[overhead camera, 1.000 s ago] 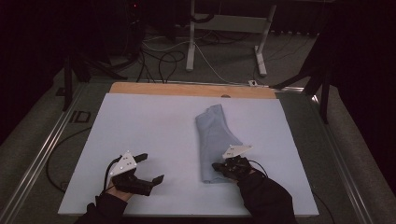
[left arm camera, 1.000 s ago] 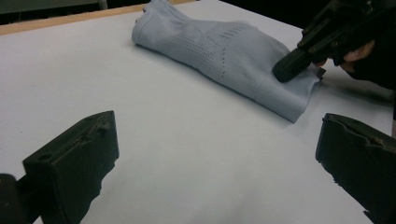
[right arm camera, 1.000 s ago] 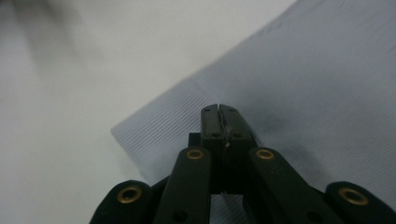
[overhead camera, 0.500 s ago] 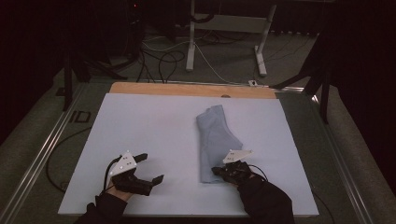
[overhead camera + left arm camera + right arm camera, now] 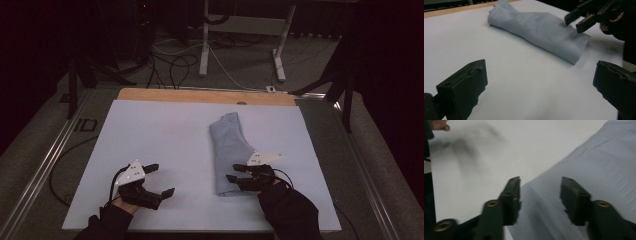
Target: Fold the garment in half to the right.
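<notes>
Cloth (image 5: 229, 152) lies folded lengthwise right of centre on the tabletop (image 5: 150, 135), a long strip running away from the person; near end just under the right gripper (image 5: 236, 174); folded edge faces left in the high view.

Step, as I read it: release after a fold or placement; right fingers (image 5: 512, 192) stand parted over the cloth's near edge, nothing pinched between them, pads clear of the fabric in the right gripper view; its jaws have just been opening. Left gripper (image 5: 162, 179) hovers well apart at the near left, fingers (image 5: 464, 87) spread wide and empty, pointing toward the cloth.

Next move, my guess: either another fold, short end over short end, which calls for a re-grip on the near corners with both grippers, or smoothing; left has to travel across first.

Versus a second ago: right fingers were clamped down at the cloth's near end, now released and lifted slightly; cloth shape unchanged; left gripper in the same spot.
</notes>
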`<action>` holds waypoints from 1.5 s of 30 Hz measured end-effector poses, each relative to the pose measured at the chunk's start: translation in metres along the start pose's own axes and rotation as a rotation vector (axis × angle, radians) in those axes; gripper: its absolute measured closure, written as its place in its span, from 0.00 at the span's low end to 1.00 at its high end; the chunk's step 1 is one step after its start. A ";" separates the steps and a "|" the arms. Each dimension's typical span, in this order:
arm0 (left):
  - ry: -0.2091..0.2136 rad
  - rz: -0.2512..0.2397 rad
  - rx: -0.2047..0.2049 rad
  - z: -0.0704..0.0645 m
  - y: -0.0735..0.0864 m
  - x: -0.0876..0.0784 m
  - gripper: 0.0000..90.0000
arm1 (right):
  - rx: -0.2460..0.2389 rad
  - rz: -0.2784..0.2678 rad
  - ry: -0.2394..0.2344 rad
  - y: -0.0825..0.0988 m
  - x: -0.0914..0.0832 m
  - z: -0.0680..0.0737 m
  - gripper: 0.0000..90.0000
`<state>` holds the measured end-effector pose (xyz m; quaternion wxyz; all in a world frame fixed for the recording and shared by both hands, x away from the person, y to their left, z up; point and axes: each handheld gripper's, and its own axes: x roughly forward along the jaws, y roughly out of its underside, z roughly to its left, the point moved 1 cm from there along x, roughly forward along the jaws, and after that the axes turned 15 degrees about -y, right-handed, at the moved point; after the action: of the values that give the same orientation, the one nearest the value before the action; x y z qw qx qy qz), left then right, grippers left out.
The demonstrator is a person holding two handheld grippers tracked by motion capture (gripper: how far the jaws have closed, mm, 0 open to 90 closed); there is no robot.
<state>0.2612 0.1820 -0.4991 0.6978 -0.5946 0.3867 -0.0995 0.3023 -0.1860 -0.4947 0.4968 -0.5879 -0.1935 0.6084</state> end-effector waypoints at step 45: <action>-0.136 0.055 -0.009 0.050 0.039 -0.037 0.00 | 0.093 -0.124 0.181 0.080 -0.080 -0.011 0.10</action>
<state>0.2566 0.2523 -0.5196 0.7225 -0.5921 0.3550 -0.0378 0.2675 -0.2911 -0.5209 0.5754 -0.6039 -0.1554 0.5292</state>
